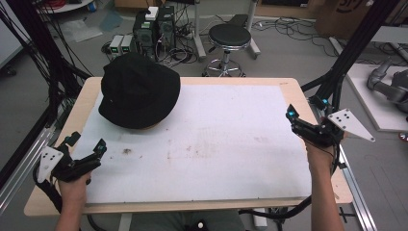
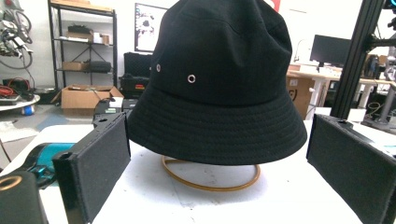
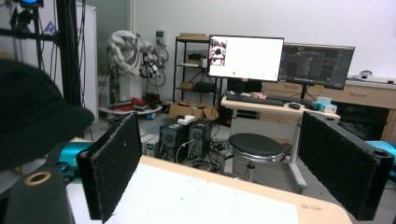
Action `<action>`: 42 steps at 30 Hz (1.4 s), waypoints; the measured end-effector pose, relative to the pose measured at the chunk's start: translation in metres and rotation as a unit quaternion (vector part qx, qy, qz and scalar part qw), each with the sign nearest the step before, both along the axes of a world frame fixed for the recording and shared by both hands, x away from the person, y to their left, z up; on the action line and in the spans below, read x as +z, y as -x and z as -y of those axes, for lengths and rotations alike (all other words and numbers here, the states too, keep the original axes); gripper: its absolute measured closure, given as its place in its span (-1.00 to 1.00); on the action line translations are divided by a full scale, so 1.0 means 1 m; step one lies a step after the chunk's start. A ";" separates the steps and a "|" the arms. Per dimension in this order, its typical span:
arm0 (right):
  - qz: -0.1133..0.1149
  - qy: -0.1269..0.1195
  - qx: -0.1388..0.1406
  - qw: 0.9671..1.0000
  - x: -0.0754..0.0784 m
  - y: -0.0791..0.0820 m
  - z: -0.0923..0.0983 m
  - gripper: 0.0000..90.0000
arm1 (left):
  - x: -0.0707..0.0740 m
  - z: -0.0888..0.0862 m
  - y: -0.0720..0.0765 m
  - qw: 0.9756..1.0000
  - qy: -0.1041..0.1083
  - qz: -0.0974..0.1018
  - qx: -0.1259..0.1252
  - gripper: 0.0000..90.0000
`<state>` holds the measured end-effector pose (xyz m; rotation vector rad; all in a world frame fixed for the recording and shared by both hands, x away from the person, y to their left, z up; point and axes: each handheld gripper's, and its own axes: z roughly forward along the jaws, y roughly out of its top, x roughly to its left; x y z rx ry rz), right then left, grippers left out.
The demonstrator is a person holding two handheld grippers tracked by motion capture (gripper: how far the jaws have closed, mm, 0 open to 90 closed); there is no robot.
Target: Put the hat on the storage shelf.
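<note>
Black bucket hat [image 1: 138, 90] upper left on counter [image 1: 202, 144], no readable writing, left gripper [image 1: 86, 150] lower left jaws spread, right gripper [image 1: 308, 113] right edge jaws spread

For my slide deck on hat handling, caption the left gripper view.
Black bucket hat resting on a wooden ring stand, framed between the open left gripper jaws.

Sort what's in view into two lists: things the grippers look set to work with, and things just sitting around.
Likely in play:
- black bucket hat
- tan ring stand under it
- left gripper, open, facing the hat
- right gripper, open

Just around:
- black stool
- computer towers on the floor
- monitors
- cardboard box
</note>
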<state>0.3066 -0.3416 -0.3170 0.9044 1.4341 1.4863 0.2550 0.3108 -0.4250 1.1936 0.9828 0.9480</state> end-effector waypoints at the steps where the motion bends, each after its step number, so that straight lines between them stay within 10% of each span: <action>1: -0.005 -0.002 -0.001 1.000 -0.003 0.001 0.001 -0.70 | 0.000 0.000 0.000 1.000 0.000 0.000 0.000 -0.85; 22: -0.024 -0.033 -0.035 0.999 -0.077 0.016 0.004 -0.71 | 0.002 0.007 -0.003 1.000 -0.012 -0.002 -0.002 -0.85; 42: -0.032 -0.053 -0.041 0.997 -0.086 0.014 -0.001 -0.71 | 0.002 0.007 -0.001 1.000 -0.011 -0.002 0.006 -0.85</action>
